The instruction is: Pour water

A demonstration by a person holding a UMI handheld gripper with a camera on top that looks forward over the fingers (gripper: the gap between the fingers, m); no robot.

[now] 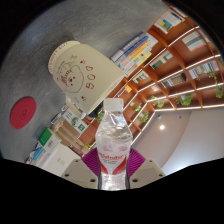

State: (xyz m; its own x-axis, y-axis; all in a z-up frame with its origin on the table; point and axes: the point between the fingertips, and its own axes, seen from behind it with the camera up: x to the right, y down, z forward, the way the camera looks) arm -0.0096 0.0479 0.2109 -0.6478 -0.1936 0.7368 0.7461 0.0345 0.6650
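My gripper (113, 165) is shut on a clear plastic water bottle (114, 140) with a white cap and a red-and-white label; both magenta pads (94, 163) press on its sides. The bottle stands upright between the fingers while the whole view is tilted. Above and left of the bottle's cap is a white paper cup (80, 76) with a drawn face and red marks, lying on its side in the view, its mouth facing right. Cup and bottle cap are apart.
Wooden shelves (170, 70) with books and boxes run across the background to the right. A red round sign (22, 112) hangs on the wall at left. Boxes and packages (62, 135) sit below the cup.
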